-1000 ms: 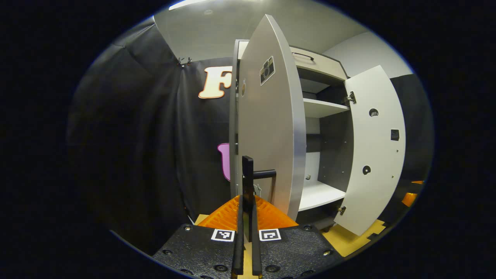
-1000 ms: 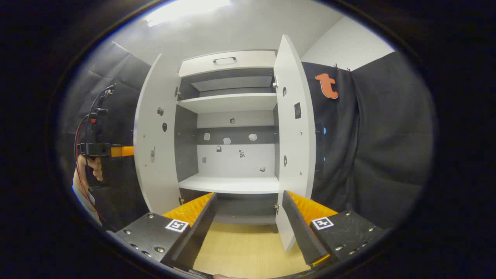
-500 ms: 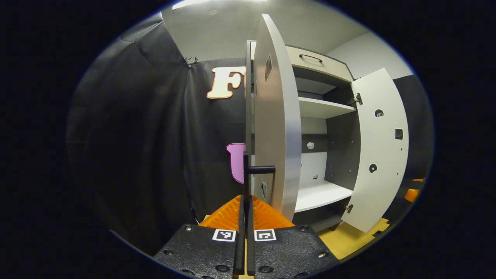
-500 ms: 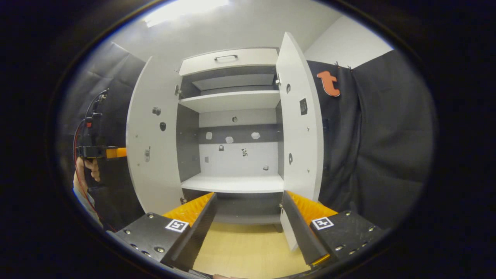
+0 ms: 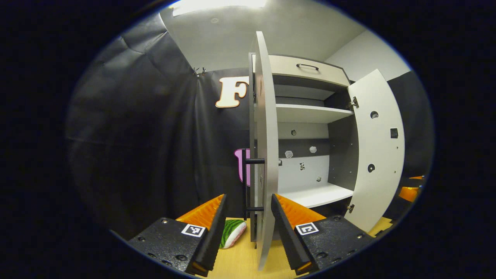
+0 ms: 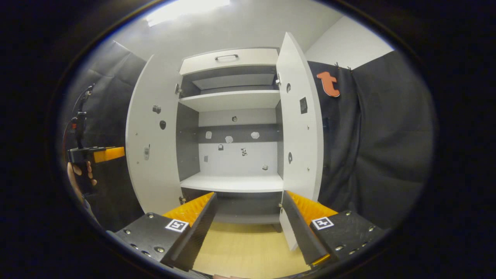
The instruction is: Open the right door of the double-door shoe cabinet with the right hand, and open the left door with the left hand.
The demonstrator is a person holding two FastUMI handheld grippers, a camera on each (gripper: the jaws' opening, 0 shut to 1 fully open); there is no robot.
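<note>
Now both doors are standing wide. The left door (image 5: 267, 155) is seen edge-on at 12 o'clock, its handle (image 5: 248, 182) between the spread left gripper (image 5: 248, 228) fingers, untouched. The right gripper (image 6: 248, 224) is spread too. Both should be pulled straight back, slowly.

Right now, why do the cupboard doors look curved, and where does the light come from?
In the left gripper view the fisheye lens bows the left door; in the right gripper view the right door bulges likewise. A ceiling light glares at the top and the shelves stay sharp.
</note>
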